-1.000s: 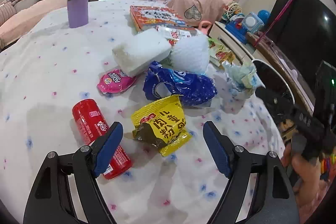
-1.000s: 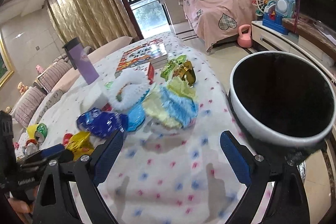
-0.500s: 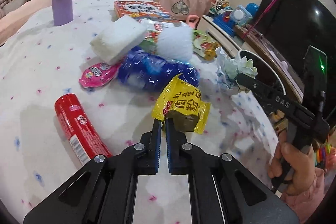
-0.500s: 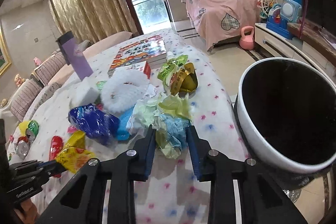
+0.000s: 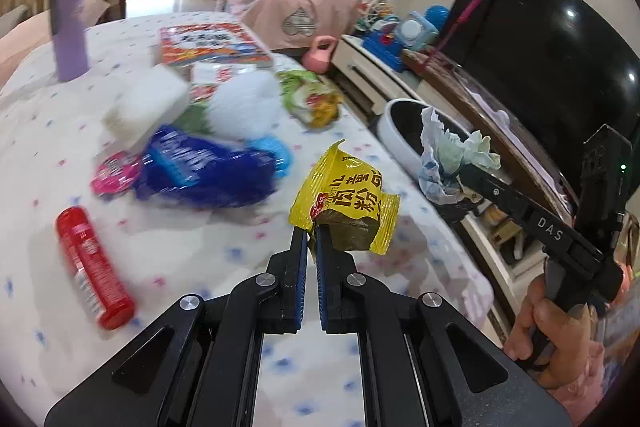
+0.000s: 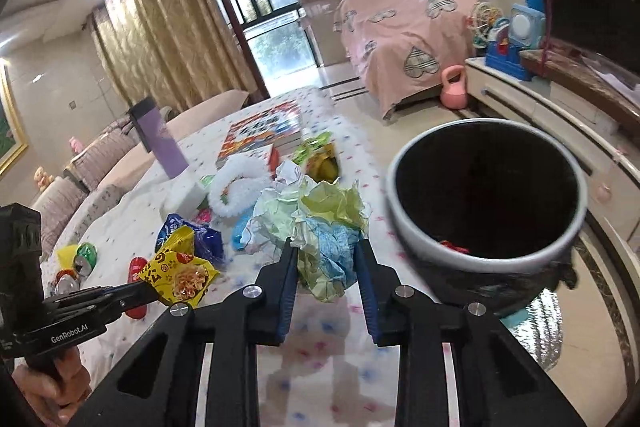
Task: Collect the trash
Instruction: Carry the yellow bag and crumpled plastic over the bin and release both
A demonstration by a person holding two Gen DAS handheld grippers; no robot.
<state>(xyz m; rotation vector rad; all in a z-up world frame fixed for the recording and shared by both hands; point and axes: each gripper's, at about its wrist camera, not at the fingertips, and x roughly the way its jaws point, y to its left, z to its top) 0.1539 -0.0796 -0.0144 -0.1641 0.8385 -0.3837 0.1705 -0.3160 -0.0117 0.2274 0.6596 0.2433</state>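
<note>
The desk (image 5: 168,259) with its dotted white cloth carries the remaining litter, and the white-rimmed trash bin (image 6: 486,251) stands just beside its edge. The right gripper (image 6: 326,247) has its fingers closed on a crumpled paper wad (image 6: 320,227), lifted near the bin; the left gripper (image 5: 312,233) pinches the corner of a yellow snack wrapper (image 5: 348,203), its fingers nearly touching, above the cloth.

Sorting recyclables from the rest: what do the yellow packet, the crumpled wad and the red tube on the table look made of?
Yellow packet: glossy plastic film, seemingly; printed, with crimped, serrated ends. Crumpled wad: thin paper or tissue, matte, sharply creased, in pale green, blue and white. Red tube: smooth and shiny with a printed label; plastic or metal, the blur leaves it open.
</note>
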